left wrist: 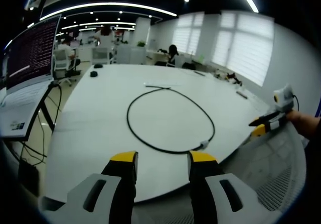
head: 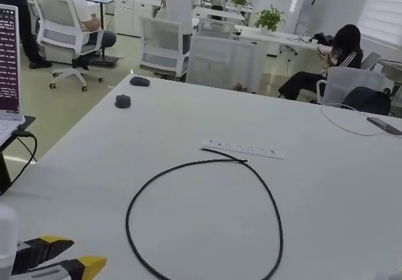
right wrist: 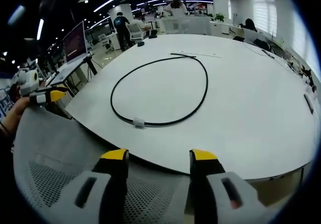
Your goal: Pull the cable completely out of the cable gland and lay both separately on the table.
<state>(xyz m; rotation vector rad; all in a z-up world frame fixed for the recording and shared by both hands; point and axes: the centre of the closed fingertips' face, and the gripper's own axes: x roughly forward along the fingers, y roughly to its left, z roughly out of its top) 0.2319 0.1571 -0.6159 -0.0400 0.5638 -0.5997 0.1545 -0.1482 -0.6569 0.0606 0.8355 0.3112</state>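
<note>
Fingers [left wrist: 123, 159] both sides hanging loose, empty; small white cable gland [right wrist: 138, 122] sits ahead between them on black cable's [head: 127, 220] near arc.

The head view looks forward and down over the counter [head: 326, 204] from its near edge. Both gripper views face it from just off that edge. All three share the cable loop [head: 188, 164], which sits lower centre in the head view.

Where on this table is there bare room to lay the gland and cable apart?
Widest bare stretch of the table: right of the cable loop, out to the phone. Also bare inside the loop and left of it, up to the mice. Crowded by the power strip and laptop.
</note>
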